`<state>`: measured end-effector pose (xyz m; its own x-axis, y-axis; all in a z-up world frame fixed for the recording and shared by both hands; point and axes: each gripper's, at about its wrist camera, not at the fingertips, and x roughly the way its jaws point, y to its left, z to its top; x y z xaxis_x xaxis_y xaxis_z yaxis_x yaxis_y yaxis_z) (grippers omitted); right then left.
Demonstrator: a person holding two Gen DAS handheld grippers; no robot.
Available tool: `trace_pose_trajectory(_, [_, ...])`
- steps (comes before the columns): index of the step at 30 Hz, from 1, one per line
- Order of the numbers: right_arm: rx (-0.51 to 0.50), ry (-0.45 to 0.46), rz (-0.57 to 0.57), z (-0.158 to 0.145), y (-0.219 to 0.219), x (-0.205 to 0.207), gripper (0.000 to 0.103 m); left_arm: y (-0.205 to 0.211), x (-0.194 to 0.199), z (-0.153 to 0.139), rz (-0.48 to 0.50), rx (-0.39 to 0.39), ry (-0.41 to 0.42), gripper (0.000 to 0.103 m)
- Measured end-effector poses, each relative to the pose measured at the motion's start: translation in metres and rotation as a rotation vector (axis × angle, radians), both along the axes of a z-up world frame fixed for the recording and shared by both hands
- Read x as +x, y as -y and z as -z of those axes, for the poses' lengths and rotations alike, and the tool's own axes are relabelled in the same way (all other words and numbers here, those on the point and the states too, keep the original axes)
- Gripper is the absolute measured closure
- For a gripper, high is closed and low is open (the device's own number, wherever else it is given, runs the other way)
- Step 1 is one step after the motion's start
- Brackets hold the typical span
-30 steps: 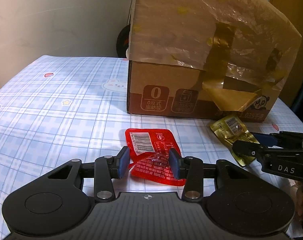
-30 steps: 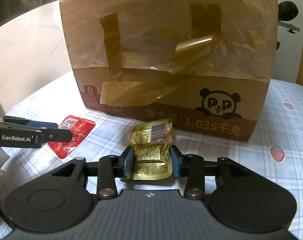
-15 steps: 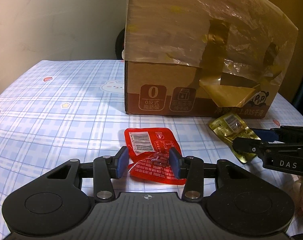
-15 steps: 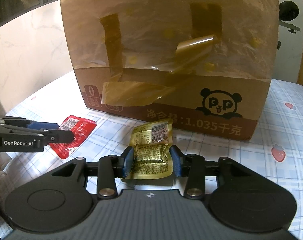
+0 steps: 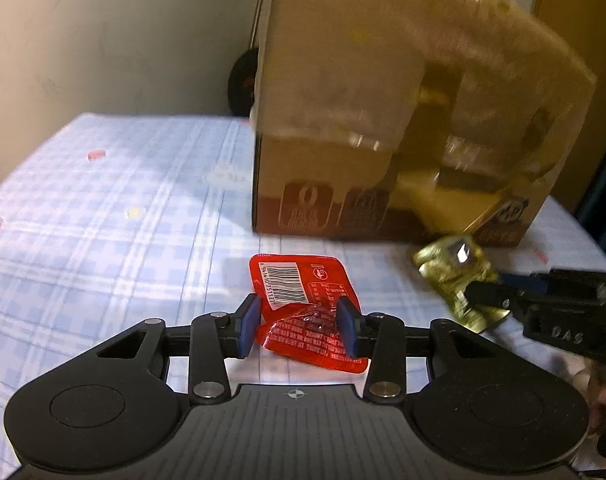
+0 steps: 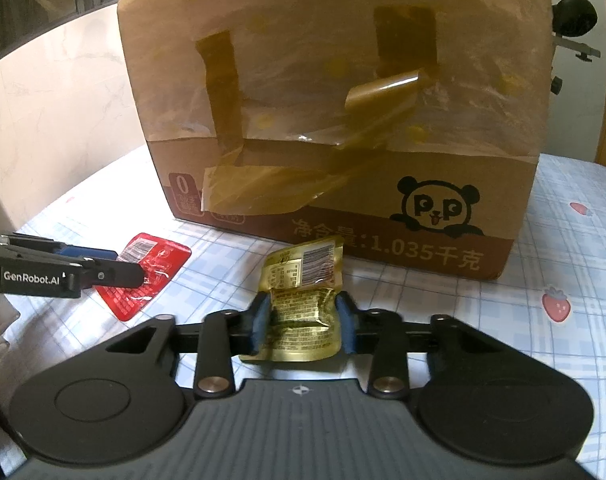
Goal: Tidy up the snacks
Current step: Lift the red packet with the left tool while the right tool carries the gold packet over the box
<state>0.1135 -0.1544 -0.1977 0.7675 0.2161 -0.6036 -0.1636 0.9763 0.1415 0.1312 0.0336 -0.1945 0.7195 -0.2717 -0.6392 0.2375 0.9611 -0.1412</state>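
My left gripper (image 5: 298, 328) is shut on a red snack packet (image 5: 303, 312) and holds it just above the blue checked tablecloth (image 5: 103, 240). The packet crumples between the pads. My right gripper (image 6: 303, 326) is shut on a gold snack packet (image 6: 303, 300), bent upward in the grip. Each gripper also shows in the other view: the right one (image 5: 543, 312) with the gold packet (image 5: 455, 276), the left one (image 6: 63, 276) with the red packet (image 6: 151, 268).
A tall cardboard box (image 6: 343, 120) with torn tape, plastic film and a panda logo stands on the table just behind both packets. A wall (image 5: 103, 40) lies at the far left. A dark round object (image 5: 243, 84) sits behind the box.
Both grippers have lifted a little with their packets, which now bend and crumple more. The left view has shifted and blurred with motion; the box looks farther and lower in the right view.
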Motion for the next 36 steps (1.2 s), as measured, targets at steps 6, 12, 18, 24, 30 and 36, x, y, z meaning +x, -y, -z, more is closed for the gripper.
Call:
trace_pose_trajectory(6, [0.050,0.004,0.029,-0.007,0.012,-0.013,0.086,0.003,-0.015,-0.016,0.023,-0.024,0.052,0.060])
trace_pose_trajectory(12, [0.098,0.038,0.017,-0.021,0.016,-0.029,0.095,0.007,-0.025,-0.018,0.033,-0.039,0.052,0.060])
trace_pose_trajectory(18, [0.154,0.048,0.017,-0.031,0.027,-0.043,0.096,0.008,-0.029,-0.022,0.034,-0.047,0.071,0.060])
trace_pose_trajectory(24, [0.183,0.069,0.007,-0.044,0.035,-0.055,0.096,0.009,-0.036,-0.032,0.050,-0.042,0.114,0.060])
trace_pose_trajectory(30, [0.169,0.113,-0.031,-0.066,0.029,-0.066,0.096,0.006,-0.043,-0.048,0.058,-0.053,0.165,0.060])
trace_pose_trajectory(36, [0.199,0.236,-0.048,-0.109,0.032,-0.068,0.096,0.002,-0.045,-0.090,0.068,-0.079,0.267,0.060])
